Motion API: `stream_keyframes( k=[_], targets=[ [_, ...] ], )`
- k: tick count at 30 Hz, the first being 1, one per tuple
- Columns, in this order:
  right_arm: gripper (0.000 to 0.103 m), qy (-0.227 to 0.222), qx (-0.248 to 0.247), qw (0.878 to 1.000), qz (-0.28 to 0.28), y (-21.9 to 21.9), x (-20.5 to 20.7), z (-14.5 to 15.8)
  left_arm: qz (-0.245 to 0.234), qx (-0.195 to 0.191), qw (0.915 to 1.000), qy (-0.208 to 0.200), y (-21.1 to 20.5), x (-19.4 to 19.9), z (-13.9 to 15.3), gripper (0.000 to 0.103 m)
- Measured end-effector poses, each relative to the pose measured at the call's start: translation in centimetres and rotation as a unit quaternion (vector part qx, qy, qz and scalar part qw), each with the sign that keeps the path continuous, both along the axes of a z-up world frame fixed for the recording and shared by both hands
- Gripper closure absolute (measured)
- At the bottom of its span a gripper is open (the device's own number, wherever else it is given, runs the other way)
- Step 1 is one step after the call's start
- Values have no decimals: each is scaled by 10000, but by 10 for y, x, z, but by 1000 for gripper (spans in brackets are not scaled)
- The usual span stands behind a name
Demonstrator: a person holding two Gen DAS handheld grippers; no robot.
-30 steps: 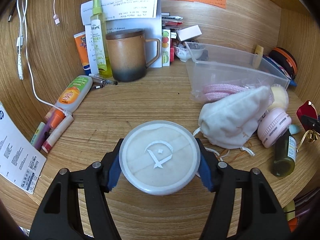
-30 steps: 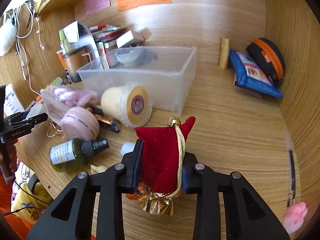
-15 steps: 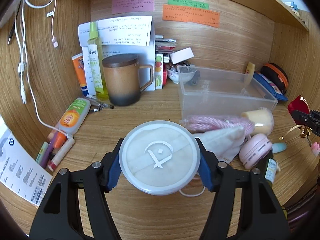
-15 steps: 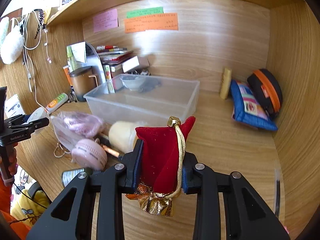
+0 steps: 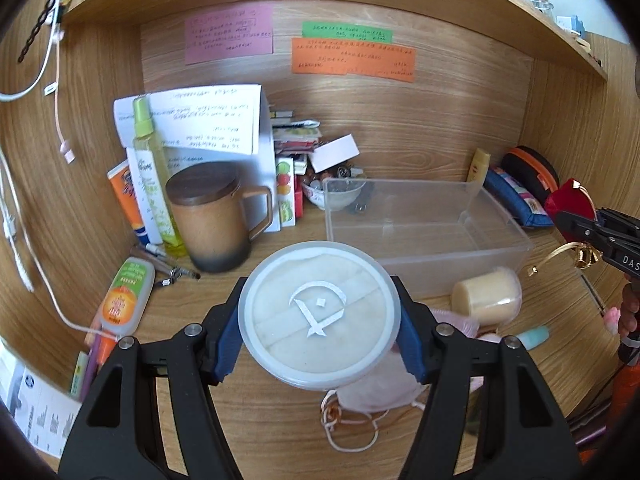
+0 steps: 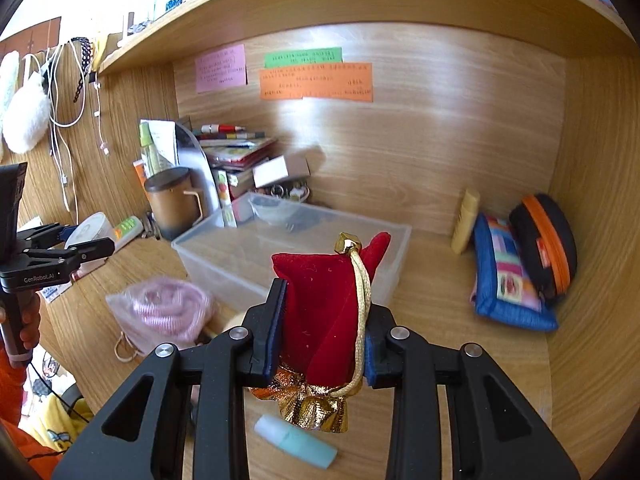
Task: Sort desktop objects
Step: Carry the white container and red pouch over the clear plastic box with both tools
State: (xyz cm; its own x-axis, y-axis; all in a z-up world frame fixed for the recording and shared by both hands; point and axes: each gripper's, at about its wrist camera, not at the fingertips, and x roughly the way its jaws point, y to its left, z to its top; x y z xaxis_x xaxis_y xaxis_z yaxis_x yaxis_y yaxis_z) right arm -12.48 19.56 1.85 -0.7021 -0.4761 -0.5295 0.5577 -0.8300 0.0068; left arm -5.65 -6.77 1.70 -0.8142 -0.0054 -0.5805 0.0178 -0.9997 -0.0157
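My left gripper (image 5: 318, 322) is shut on a round white lidded container (image 5: 319, 316) and holds it in the air above the desk, in front of the clear plastic bin (image 5: 424, 232). My right gripper (image 6: 322, 330) is shut on a red velvet drawstring pouch (image 6: 320, 312) with gold trim and cord, held up above the desk in front of the same bin (image 6: 288, 252). In the left wrist view the right gripper and red pouch (image 5: 568, 204) show at the far right. In the right wrist view the left gripper with the container (image 6: 86, 232) shows at the far left.
A brown lidded mug (image 5: 212, 216), bottles, tubes and papers stand at the back left. A pink mesh bag (image 6: 164, 312), a cream jar (image 5: 486, 298) and a teal tube (image 6: 296, 440) lie below. A blue pouch (image 6: 508, 280) and black-orange case (image 6: 544, 248) lie right.
Both grippers have risen with their objects; the desk clutter now sits lower and farther away in both views. The grips are unchanged.
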Motion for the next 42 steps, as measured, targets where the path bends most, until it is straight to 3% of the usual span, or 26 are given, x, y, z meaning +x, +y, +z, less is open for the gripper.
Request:
stream_keyframes(
  k=[9,17,28,42],
  targets=[
    [74,67,-33,9999,134,-17,-28,15,-437,103,9989,92,11,-38,26,38],
    [73,25,6,9997,258,-34,-57,21,-762,234,9968,2,20,-81,29,38],
    [73,-316,190,9986,383,-56,-96,3,-1169,289,9916,-468,32,-136,5,38],
    [72,-1172,239,9922,340,-65,-134,-47,-1527,405,9797,-1237,47,-185,-39,38]
  ],
)
